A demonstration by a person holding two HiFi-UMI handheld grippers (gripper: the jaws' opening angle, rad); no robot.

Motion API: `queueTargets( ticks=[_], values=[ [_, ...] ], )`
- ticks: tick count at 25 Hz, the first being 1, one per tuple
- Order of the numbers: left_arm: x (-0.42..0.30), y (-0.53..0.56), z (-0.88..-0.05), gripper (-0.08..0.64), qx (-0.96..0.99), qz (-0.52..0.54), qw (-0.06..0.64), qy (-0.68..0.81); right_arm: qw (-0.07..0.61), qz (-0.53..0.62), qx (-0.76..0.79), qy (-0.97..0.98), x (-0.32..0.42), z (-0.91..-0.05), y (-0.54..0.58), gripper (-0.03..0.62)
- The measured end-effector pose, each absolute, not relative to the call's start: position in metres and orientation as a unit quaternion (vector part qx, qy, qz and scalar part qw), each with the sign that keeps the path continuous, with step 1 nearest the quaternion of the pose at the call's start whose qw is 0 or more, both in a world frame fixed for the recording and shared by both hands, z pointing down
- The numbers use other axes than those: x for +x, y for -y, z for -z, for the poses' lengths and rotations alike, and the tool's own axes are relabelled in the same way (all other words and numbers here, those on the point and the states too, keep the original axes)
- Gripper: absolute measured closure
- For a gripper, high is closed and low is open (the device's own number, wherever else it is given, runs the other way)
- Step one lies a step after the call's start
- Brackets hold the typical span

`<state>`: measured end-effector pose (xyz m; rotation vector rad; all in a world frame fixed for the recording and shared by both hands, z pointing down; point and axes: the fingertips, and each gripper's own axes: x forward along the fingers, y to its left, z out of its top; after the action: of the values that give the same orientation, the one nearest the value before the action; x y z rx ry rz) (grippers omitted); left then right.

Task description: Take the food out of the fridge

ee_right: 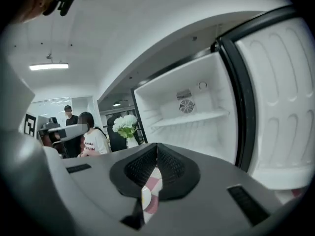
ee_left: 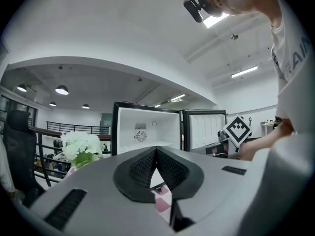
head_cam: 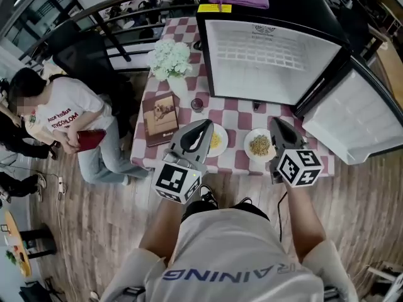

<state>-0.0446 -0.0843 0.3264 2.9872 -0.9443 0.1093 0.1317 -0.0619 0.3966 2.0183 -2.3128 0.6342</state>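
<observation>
Over the near edge of the red-and-white checked table (head_cam: 239, 121), the head view has the left tool (head_cam: 203, 129) and right tool (head_cam: 278, 126) hanging shut and empty above the food, out on a round white plate of yellow food (head_cam: 225, 145) and a round white plate of pale noodles (head_cam: 248, 145) before the open black fridge (head_cam: 271, 61); a careless dip could, I'd guess, shove a plate off. Left tool's view shows jaws together on nothing, facing the bare white fridge, no plates; right tool's view, jaws likewise closed and empty, adds the white door (ee_right: 280, 107) close beside, easily knocked.
</observation>
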Motion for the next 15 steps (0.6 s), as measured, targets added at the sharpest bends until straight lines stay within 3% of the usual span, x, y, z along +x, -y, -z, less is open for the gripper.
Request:
queueTargets(
  ticks=[8, 15],
  values=[
    [0.002, 0.072, -0.29, 0.552, 0.967, -0.009, -0.021, 0.254, -0.041, -0.135, 0.683, 0.717, 0.176, -0.312, 0.03, 0.571],
    [0.015, 0.064, -0.272, 0.552, 0.972, 0.005, -0.028, 0.232, -0.031, -0.08, 0.693, 0.716, 0.179, -0.278, 0.015, 0.571]
  ],
)
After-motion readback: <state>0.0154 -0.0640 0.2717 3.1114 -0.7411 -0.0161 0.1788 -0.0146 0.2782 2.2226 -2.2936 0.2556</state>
